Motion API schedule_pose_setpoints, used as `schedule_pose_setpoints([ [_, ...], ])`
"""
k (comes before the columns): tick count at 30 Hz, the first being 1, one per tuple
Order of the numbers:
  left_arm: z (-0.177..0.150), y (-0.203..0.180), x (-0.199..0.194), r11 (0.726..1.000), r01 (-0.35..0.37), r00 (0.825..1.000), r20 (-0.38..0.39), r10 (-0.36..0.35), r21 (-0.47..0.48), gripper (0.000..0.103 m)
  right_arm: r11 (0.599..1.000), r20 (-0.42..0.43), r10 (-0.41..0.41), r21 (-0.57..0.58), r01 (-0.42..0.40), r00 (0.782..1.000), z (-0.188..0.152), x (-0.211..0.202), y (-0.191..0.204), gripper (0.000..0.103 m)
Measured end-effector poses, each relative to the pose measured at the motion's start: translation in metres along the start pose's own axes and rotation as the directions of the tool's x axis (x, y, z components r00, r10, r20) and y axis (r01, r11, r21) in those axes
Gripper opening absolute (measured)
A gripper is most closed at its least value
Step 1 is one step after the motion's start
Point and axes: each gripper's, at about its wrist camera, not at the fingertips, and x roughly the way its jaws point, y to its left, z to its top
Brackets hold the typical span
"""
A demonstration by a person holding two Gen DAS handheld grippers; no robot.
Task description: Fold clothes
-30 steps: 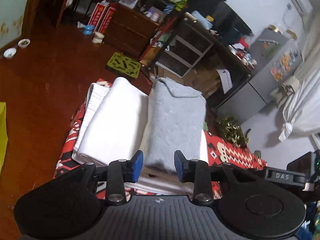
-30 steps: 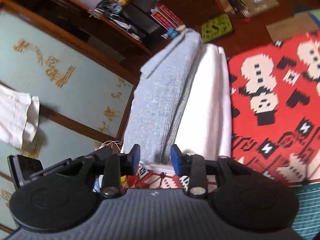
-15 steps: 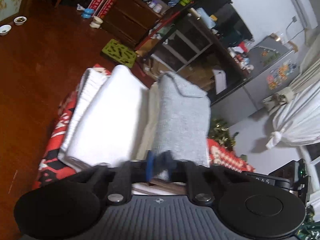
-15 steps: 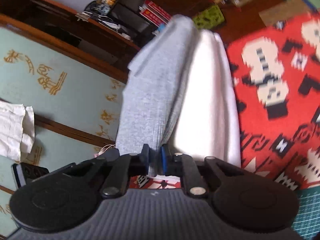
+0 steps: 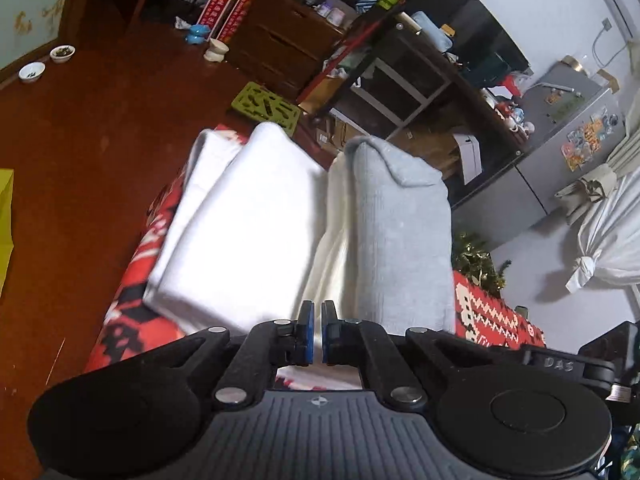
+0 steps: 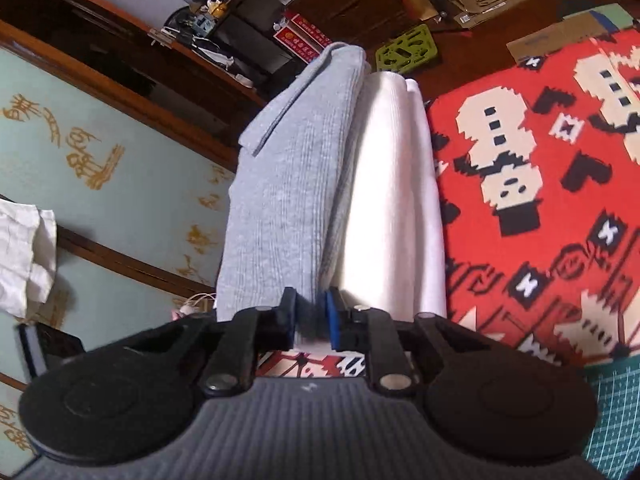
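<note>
Both jaws pinch the near edge of the clothes.
The left gripper [image 5: 315, 332] has its jaws nearly together on a white fold; the right gripper [image 6: 311, 320] has its jaws narrowed onto the grey garment [image 6: 280, 200]. The grey garment rises up from the jaws beside the white garment [image 6: 396, 200], over the red patterned cloth [image 6: 540, 200] along its edge.

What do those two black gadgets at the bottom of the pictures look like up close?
Each is a hand-held gripper. The left hand-held gripper has two short fingers with blue pads on black linkage arms with silver rivets, round black discs either side, and a dark grey ribbed body with a small emblem. The right hand-held gripper looks the same. No hands or sleeves show.
</note>
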Motion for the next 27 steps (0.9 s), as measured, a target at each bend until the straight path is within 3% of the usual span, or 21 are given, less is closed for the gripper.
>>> schedule_pose_setpoints([
  [4,-0.008,-0.003,-0.019,0.999,0.047,0.998,0.036,-0.047,0.007,0.01,1.0,-0.004,-0.001,-0.017,0.001,1.0,-0.002,-0.007,-0.003,0.023],
  [7,-0.014,-0.012,-0.026,0.998,0.059,0.996,0.065,-0.061,0.029,0.032,1.0,-0.009,0.001,-0.008,-0.001,1.0,-0.002,-0.005,-0.007,0.023],
  [11,-0.018,-0.025,-0.021,0.998,0.048,0.999,0.024,-0.049,0.041,0.029,1.0,-0.018,-0.001,0.006,0.001,1.0,-0.009,-0.011,-0.008,0.027],
  [15,-0.033,-0.046,-0.033,0.994,0.008,1.0,0.026,-0.011,0.106,0.029,0.996,-0.004,-0.04,-0.082,0.04,0.999,-0.024,-0.039,0.002,0.032],
  [18,-0.052,-0.066,-0.045,0.983,-0.054,0.998,0.042,0.047,0.177,0.045,0.983,0.021,-0.083,-0.162,0.085,0.996,-0.037,-0.065,0.009,0.043],
  [20,-0.066,-0.079,-0.052,0.974,-0.103,0.994,0.05,0.095,0.203,0.062,0.969,0.035,-0.119,-0.214,0.124,0.992,-0.047,-0.083,0.013,0.056],
  [21,-0.073,-0.084,-0.055,0.97,-0.124,0.992,0.055,0.115,0.21,0.064,0.958,0.045,-0.141,-0.244,0.147,0.989,-0.052,-0.093,0.015,0.061],
  [23,-0.088,-0.094,-0.061,0.963,-0.16,0.987,0.058,0.151,0.218,0.077,0.937,0.073,-0.176,-0.292,0.19,0.982,-0.063,-0.114,0.018,0.082],
  [25,-0.103,-0.102,-0.064,0.962,-0.161,0.987,0.045,0.155,0.218,0.089,0.906,0.11,-0.208,-0.352,0.234,0.972,-0.078,-0.135,0.021,0.092],
  [27,-0.117,-0.111,-0.061,0.951,-0.204,0.979,0.031,0.203,0.233,0.091,0.869,0.136,-0.243,-0.409,0.278,0.96,-0.092,-0.15,0.02,0.1],
])
